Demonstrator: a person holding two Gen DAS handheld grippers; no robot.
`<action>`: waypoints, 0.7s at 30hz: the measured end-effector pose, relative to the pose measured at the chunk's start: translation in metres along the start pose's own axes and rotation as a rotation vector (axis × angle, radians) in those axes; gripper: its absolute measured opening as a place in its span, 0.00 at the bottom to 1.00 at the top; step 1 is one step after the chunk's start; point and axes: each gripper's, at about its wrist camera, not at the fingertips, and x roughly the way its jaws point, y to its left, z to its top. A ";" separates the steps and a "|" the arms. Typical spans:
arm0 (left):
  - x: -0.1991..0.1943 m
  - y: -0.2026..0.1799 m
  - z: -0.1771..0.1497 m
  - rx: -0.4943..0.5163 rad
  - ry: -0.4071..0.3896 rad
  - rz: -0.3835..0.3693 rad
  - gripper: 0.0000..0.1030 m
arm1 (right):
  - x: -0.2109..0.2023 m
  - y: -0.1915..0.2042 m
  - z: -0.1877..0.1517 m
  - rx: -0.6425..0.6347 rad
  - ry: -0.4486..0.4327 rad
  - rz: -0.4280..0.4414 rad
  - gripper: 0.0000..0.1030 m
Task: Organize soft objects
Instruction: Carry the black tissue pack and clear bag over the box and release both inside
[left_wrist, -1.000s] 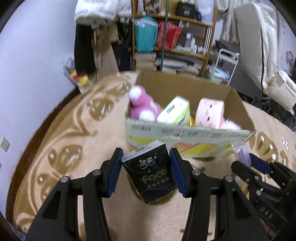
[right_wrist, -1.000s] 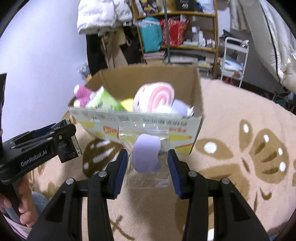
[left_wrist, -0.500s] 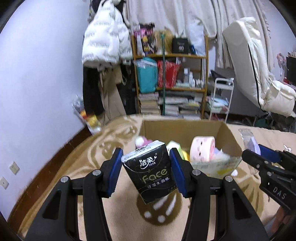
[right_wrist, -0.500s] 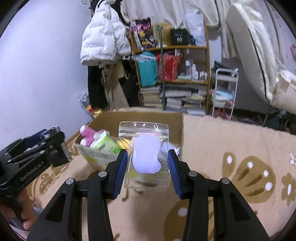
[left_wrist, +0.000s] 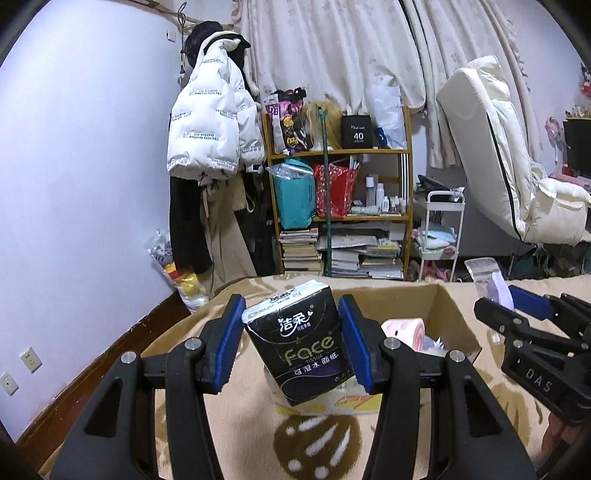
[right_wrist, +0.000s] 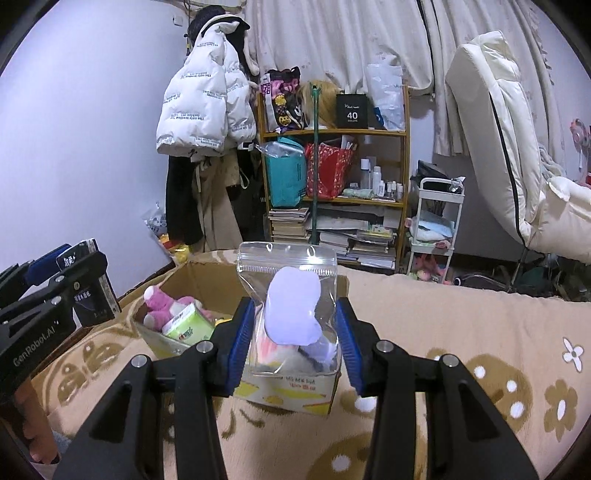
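- The left tool (left_wrist: 291, 345) is clamped on a black tissue pack (left_wrist: 299, 350), both blue pads pressed to its sides. The pack is held tilted in the air, in front of the near wall of the cardboard box (left_wrist: 458, 317).
- In the right wrist view, the box (right_wrist: 184, 275) sits on the patterned rug (right_wrist: 461, 321) at about 9 o'clock from the right tool. Already inside it are a pink plush toy (right_wrist: 159, 308) and a green tissue pack (right_wrist: 186, 325).
- The left wrist view also shows a pink roll (left_wrist: 404, 328) in the box, at about 3 o'clock from the black pack.
- The right tool (right_wrist: 295, 332) grips a clear zip bag (right_wrist: 291, 306) with a pale purple soft piece inside. The bag stands upright between the pads, lifted off the rug, with the box's right part seen behind and through it.
- Judged from this, the task is well along: several soft things are boxed, and the two held items are still to be dropped in.
- Whether more items lie elsewhere on the rug cannot be told.
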 end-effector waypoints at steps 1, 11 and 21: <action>0.001 0.000 0.002 -0.001 -0.005 0.000 0.49 | 0.002 0.000 0.002 0.000 -0.003 -0.001 0.45; 0.022 0.001 0.016 -0.008 -0.019 0.005 0.49 | 0.015 -0.006 0.011 0.006 -0.028 0.006 0.45; 0.049 -0.001 0.022 0.001 -0.011 0.007 0.49 | 0.032 -0.008 0.020 0.006 -0.027 0.026 0.45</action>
